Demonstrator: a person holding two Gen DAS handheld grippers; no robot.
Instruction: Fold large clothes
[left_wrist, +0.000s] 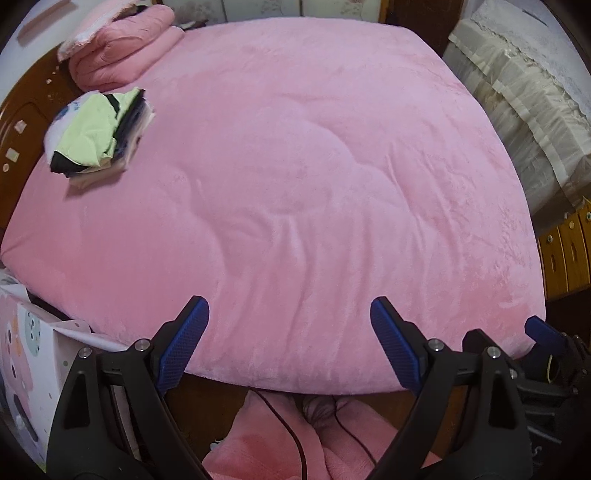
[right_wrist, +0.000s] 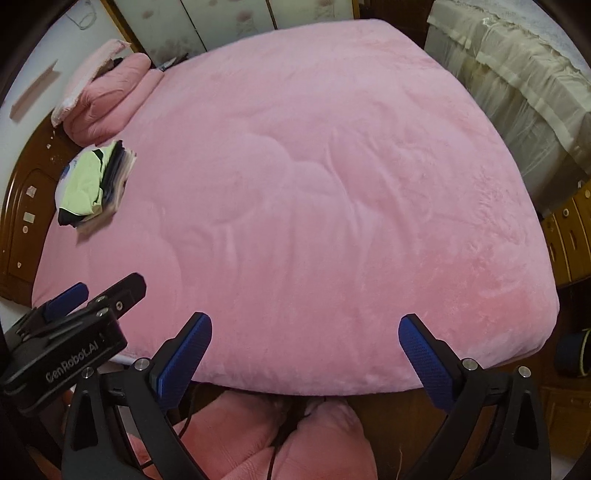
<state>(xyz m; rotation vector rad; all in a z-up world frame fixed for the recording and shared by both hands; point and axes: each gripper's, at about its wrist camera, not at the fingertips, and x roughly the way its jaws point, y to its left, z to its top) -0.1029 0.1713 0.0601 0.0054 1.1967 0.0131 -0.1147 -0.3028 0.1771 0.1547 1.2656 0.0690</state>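
Observation:
A stack of folded clothes (left_wrist: 98, 138) (right_wrist: 95, 184), topped by a light green garment, lies at the left side of the pink plush bed cover (left_wrist: 295, 166) (right_wrist: 314, 184). My left gripper (left_wrist: 289, 306) hangs above the bed's near edge, open, with nothing between its blue pads (left_wrist: 183, 343). My right gripper (right_wrist: 306, 321) is beside it over the same edge, also open and holding nothing. Each appears in the other's view: the right gripper (left_wrist: 543, 332) at the right edge, the left gripper (right_wrist: 74, 295) at the lower left. No loose garment lies on the cover.
A folded pink quilt (left_wrist: 122, 48) (right_wrist: 107, 99) rests against the wooden headboard (left_wrist: 18, 122) at the far left. Cream curtains (left_wrist: 517, 103) and wooden drawers (left_wrist: 565, 247) stand to the right. Pink plush fabric (left_wrist: 277, 443) with a black cable lies below the bed's near edge.

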